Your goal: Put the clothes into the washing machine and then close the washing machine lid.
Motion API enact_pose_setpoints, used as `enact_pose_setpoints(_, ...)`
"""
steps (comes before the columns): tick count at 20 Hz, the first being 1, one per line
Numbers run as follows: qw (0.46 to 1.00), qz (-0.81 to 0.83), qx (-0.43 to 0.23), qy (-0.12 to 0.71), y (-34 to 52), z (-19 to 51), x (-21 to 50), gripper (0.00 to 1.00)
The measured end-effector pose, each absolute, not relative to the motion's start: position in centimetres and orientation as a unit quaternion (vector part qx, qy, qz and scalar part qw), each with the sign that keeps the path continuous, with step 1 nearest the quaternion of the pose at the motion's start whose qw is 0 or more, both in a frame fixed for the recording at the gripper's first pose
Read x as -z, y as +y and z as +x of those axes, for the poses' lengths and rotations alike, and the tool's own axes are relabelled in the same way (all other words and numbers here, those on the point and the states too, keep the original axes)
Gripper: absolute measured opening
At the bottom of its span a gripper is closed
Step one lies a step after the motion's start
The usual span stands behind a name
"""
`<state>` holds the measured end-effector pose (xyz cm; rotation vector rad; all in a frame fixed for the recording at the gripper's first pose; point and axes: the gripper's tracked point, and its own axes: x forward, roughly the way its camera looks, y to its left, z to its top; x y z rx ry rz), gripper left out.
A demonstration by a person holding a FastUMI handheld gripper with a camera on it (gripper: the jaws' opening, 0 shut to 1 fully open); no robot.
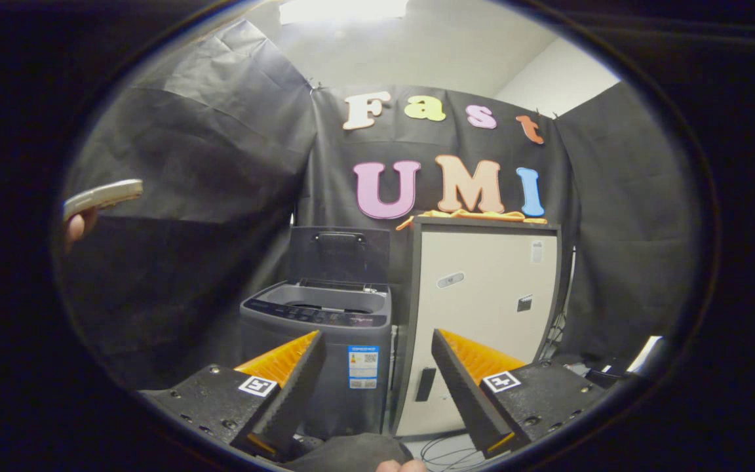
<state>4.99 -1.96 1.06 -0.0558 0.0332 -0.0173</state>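
We see the washing machine, a small dark grey top-loader, standing on the floor against the booth's black cloth wall, well beyond the fingers. Its lid is raised upright at the back, dark, with a handle near its top edge. Under it the paler grey rim around the drum opening shows, and a dark control strip runs along the front edge of the top. A blue and white label sits on the machine's front face, low on its right side.

Just beside the machine, on its right, stands a taller cream-fronted cabinet with a dark frame. The clothes, an orange and yellow bundle, lie flat across the cabinet's top, spread along its front edge. They are apart from the machine and well beyond the fingers.

The gripper has its jaws set wide apart, with nothing between them and nothing touching them. Through the gap we see the lower front of the machine and the cabinet's left edge. The fingers point toward the seam where the two meet.

Off to the left, near the cloth wall, a hand holds a flat pale object that we cannot identify. Cables lie on the floor below the cabinet.
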Motion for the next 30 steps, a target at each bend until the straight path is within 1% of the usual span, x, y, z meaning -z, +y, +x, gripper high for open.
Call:
enact_pose_setpoints(13, 0.998, -0.039, 0.015, 0.044, -4.3, 14.0, -1.4, 0.98)
enact_pose_setpoints(18, 0.998, -0.042, 0.017, 0.043, -5.4, 16.3, -2.5, 0.98)
enact_pose_setpoints(24, 0.998, -0.051, 0.033, 0.024, -8.1, 19.3, -6.5, 0.98)
enact_pose_setpoints(30, 0.998, -0.052, 0.032, -0.002, -10.8, 23.5, -12.8, 0.98)
